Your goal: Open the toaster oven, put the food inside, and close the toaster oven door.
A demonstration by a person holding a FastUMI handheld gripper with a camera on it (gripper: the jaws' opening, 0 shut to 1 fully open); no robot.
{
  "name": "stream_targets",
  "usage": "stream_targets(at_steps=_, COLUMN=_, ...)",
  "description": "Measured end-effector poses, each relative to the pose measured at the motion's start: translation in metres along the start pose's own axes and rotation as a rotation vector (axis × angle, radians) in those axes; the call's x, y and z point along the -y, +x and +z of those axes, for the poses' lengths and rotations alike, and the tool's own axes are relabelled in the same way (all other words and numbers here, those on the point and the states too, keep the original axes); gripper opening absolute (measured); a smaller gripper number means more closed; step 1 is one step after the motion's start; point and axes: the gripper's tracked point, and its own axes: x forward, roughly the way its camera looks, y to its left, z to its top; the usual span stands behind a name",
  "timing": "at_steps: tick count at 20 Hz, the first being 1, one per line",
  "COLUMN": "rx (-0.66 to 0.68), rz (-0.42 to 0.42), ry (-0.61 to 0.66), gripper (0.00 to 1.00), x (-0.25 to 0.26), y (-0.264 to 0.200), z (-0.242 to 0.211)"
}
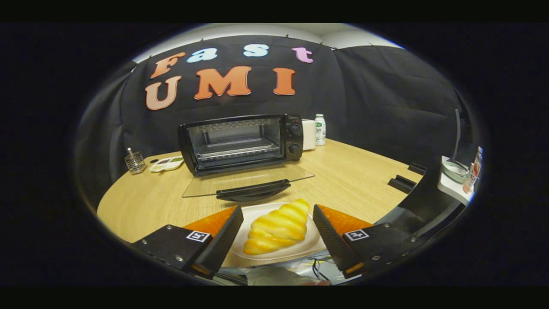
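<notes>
A black toaster oven (pixel 242 141) stands on the wooden table beyond the fingers, its glass door (pixel 248 180) folded down flat toward me, with the dark handle at its front edge. The rack inside looks bare. A yellow croissant (pixel 278 227) lies on a white plate (pixel 315 244) between the fingers. My gripper (pixel 278 214) is open, one finger on each side of the croissant, and neither finger touches it.
Left of the oven sit a small wire basket (pixel 135 162) and a white dish (pixel 167 163). A white box (pixel 309 134) and a small bottle (pixel 320 129) stand to its right. Dark blocks (pixel 403 182) lie near the table's right edge, with a side shelf (pixel 456 180) beyond.
</notes>
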Motion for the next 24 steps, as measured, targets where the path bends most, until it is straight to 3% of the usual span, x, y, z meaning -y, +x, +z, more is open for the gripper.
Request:
stream_targets(at_steps=8, rx=-0.048, rz=-0.046, ry=-0.054, gripper=0.98, x=-0.009, y=0.009, z=-0.032)
stream_targets(at_steps=15, rx=-0.090, rz=-0.038, ry=-0.023, gripper=1.00, x=-0.007, y=0.013, z=-0.047)
stream_targets(at_steps=21, rx=-0.018, rz=-0.003, ry=-0.012, gripper=0.86, x=-0.004, y=0.000, z=-0.010)
stream_targets(at_steps=24, rx=0.033, rz=0.033, ry=-0.004, gripper=0.86, x=-0.005, y=-0.005, z=0.019)
